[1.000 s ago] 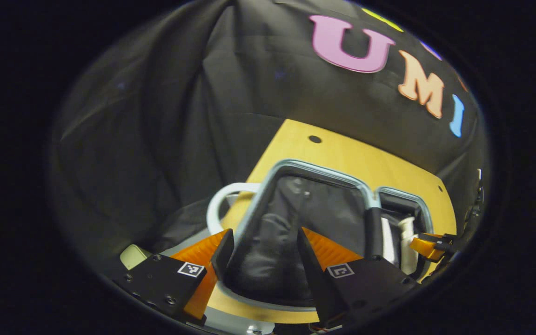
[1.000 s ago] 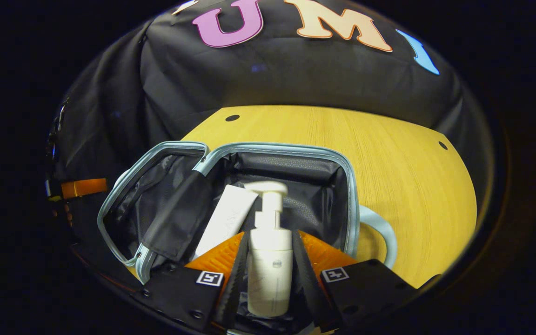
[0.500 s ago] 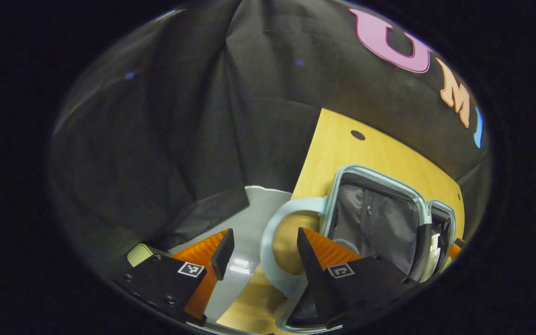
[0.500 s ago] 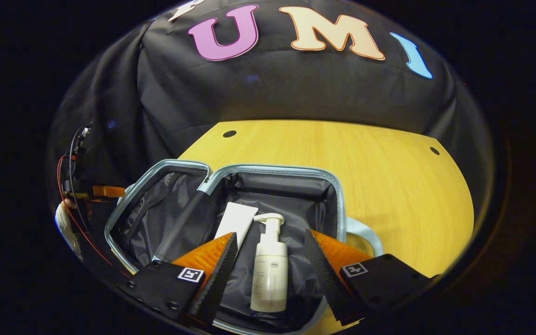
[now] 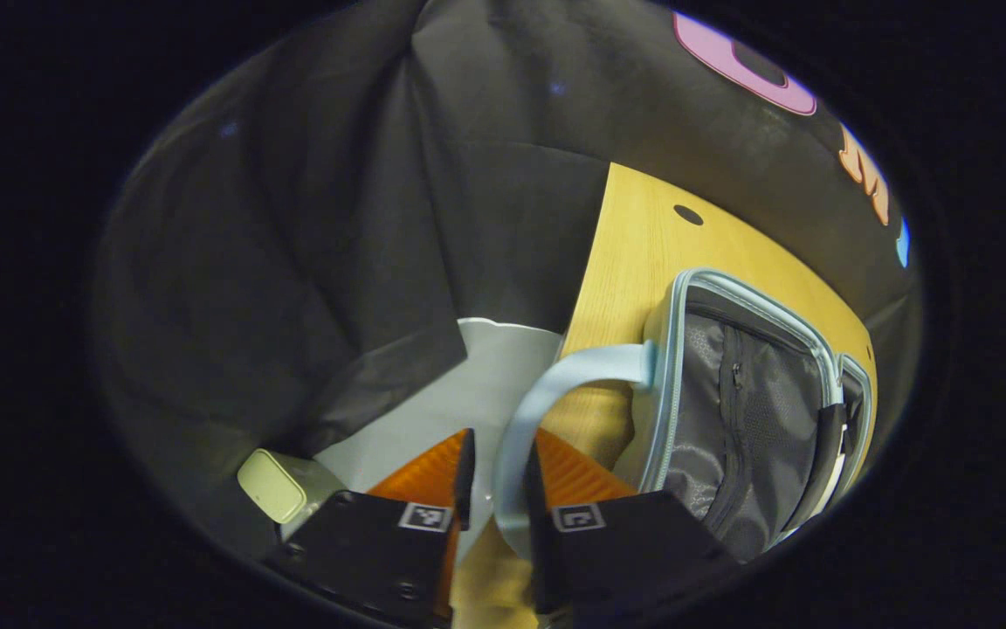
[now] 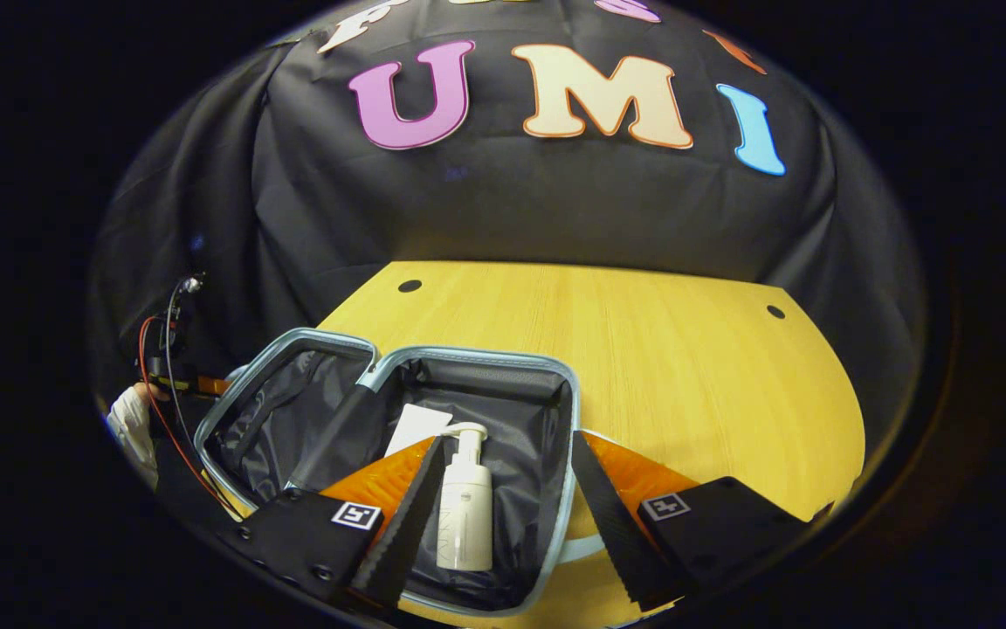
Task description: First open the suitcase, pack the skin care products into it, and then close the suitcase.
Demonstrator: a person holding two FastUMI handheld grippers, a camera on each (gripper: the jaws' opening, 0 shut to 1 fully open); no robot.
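Lying open on the wooden bench (image 6: 669, 367), the pale-blue suitcase (image 6: 555, 411) held a white pump bottle (image 6: 465, 515) and a white tube (image 6: 416, 428). The left hand-held gripper (image 5: 496, 476) pinched the suitcase handle (image 5: 538, 402); the right hand-held gripper (image 6: 507, 498) hovered above, spread wide.

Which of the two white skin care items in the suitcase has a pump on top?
The pump bottle, lying between the right gripper's spread fingers; the flat tube beside it has none.
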